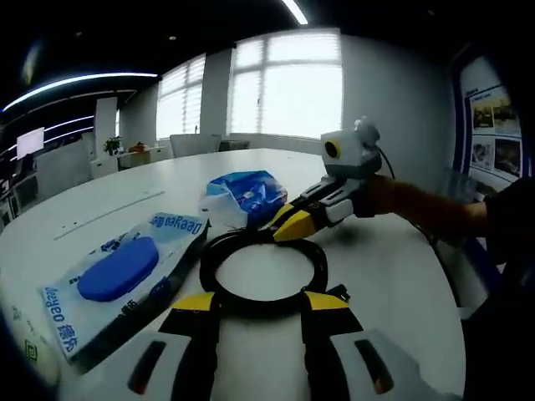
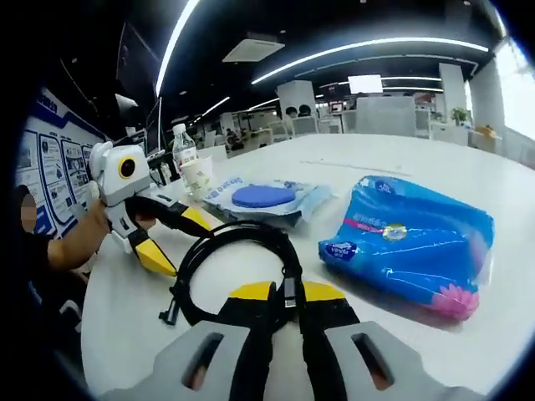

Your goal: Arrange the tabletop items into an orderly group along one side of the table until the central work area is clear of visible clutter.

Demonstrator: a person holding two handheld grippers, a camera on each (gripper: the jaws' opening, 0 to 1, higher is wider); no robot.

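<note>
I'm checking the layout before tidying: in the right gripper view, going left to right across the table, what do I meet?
Other claw → black cable coil → wet-wipes pack with the blue lid → blue tissue pack.

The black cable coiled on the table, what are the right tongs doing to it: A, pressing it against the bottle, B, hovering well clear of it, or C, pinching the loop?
C: in the right gripper view the right tongs close on the black cable.
</note>
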